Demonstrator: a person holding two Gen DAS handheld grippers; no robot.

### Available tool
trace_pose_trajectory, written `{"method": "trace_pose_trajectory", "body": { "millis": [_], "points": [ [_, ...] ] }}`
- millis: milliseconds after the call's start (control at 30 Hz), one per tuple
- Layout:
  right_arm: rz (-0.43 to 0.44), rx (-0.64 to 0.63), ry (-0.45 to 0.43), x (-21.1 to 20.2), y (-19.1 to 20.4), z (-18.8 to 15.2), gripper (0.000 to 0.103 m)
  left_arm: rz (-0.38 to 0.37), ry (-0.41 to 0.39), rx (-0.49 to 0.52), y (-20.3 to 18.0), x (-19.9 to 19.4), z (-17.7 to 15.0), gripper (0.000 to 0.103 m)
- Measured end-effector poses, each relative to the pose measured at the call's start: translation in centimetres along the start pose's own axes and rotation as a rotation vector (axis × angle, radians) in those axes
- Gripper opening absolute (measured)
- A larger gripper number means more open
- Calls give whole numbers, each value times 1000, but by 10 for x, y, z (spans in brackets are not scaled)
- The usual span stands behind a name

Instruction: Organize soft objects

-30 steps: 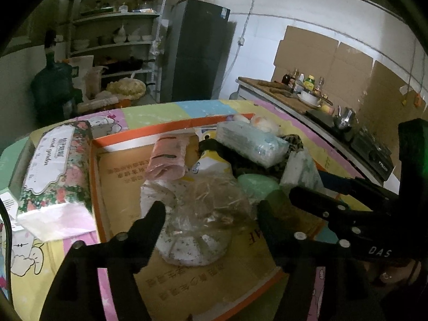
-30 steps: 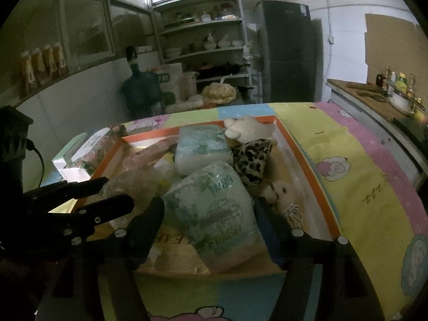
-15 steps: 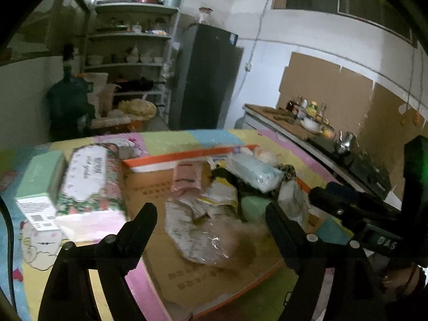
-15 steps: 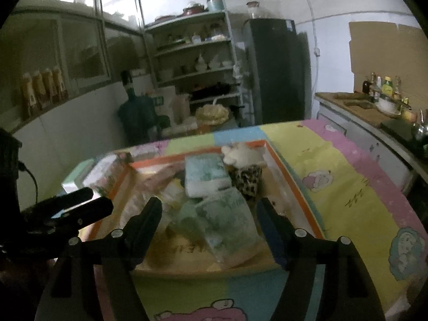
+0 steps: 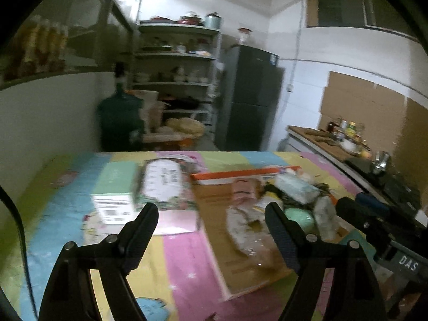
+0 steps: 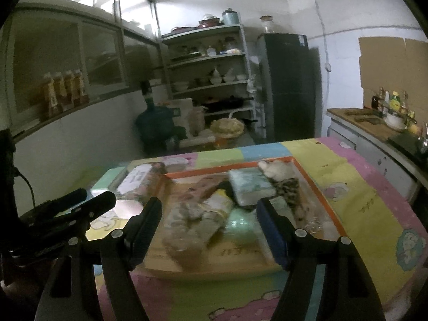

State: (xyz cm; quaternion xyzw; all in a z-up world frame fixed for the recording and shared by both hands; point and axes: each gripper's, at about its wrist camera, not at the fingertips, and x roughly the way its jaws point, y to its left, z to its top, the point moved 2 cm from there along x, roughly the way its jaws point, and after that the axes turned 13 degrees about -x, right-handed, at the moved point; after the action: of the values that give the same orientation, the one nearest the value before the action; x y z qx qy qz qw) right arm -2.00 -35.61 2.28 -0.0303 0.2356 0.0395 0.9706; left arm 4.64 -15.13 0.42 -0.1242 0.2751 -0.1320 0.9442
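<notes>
Table (image 6: 374, 203): pastel patchwork cover, fills the lower half of both views.
Tray (image 6: 315, 187): orange-rimmed cardboard, centre of the right wrist view.
Soft objects: tissue pack (image 6: 251, 187), plush toy (image 6: 275, 168), crinkled bag (image 6: 192, 222) lie jumbled in the tray.
Boxes (image 5: 165, 187): outside the tray, left of centre.
Left gripper (image 5: 211, 214): jaws wide, holding nothing.
Right gripper (image 6: 208, 211): jaws wide, holding nothing.
Progress: apparently early; sorting mostly left.

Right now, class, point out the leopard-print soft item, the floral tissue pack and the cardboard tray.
leopard-print soft item (image 6: 290, 188), right wrist view, spotted middle.
floral tissue pack (image 5: 163, 184), left wrist view, white label on top.
cardboard tray (image 6: 315, 187), right wrist view, orange right rim.
</notes>
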Motion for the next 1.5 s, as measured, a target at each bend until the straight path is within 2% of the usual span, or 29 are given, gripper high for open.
{"method": "trace_pose_trajectory", "body": {
  "millis": [233, 400, 600, 733, 1000, 1500],
  "points": [
    [-1, -39, -11, -7, 33, 8, 75, 54, -56, -8, 14, -24, 0, 81],
    [17, -31, -19, -12, 49, 7, 75, 84, -51, -22, 25, -37, -4, 79],
    [-42, -13, -39, -21, 63, 1, 75, 153, -69, -31, 37, -50, -8, 79],
    [-45, -4, -60, -29, 72, -2, 75, 179, -88, -29, 42, -61, -11, 79],
    [-61, -20, -79, -40, 83, -6, 75, 192, -112, -27, 47, -75, -16, 79],
    [-43, -18, -87, -43, 87, -9, 75, 193, -118, -31, 49, -78, -17, 79]
  ]
}}
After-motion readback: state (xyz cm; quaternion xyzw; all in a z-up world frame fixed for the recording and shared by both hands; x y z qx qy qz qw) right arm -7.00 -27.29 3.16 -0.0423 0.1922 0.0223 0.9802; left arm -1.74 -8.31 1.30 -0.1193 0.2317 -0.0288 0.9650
